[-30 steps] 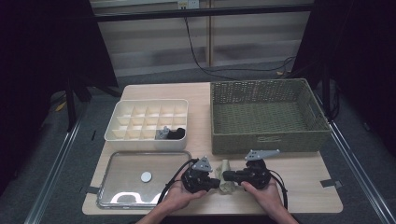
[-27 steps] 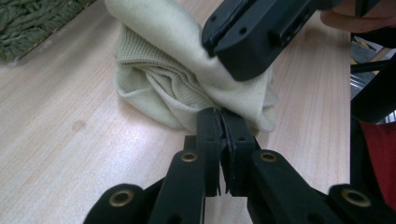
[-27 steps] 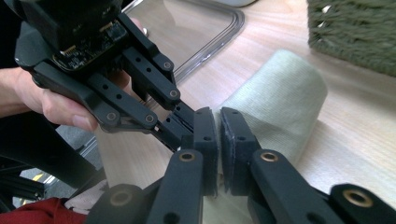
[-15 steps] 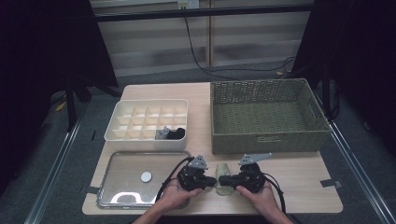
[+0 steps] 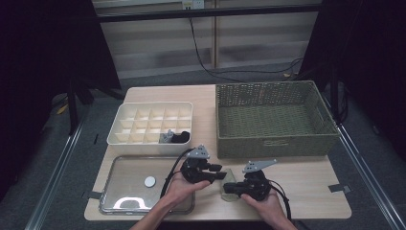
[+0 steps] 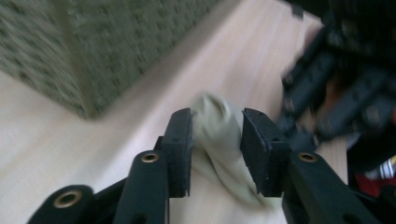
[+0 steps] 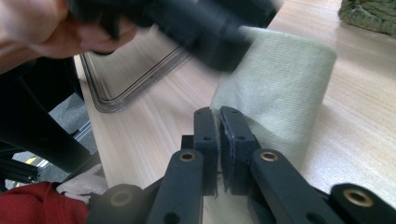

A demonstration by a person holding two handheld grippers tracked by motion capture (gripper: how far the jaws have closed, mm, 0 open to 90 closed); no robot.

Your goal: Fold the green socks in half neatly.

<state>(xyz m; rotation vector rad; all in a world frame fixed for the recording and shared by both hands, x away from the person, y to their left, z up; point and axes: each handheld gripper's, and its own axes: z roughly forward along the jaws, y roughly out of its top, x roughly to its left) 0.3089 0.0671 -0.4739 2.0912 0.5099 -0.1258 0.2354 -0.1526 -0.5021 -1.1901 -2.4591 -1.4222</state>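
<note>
A pale green folded cloth (image 5: pixel 230 196) lies on the wooden table (image 5: pixel 306 182) near its front edge, between the two hands. My right gripper (image 5: pixel 229 188) is shut on the cloth's near edge; in the right gripper view its jaws (image 7: pixel 219 126) are pressed together on the fabric (image 7: pixel 280 79). My left gripper (image 5: pixel 221 172) points right toward it. Its jaws have just been opening and in the left gripper view they stand apart (image 6: pixel 217 135) with a bunched fold of the cloth (image 6: pixel 219 116) loose between them.
A large wicker basket (image 5: pixel 273 139) stands at the back right. A white compartment box (image 5: pixel 124 136) with dark small items (image 5: pixel 176 138) in one cell sits at the left. In front of it lies a clear tray (image 5: pixel 119 201) with a white disc (image 5: pixel 150 181).
The left gripper's jaws have opened off the cloth and that hand has lifted a little, up and away from the right one. The right gripper keeps its grip in place.
</note>
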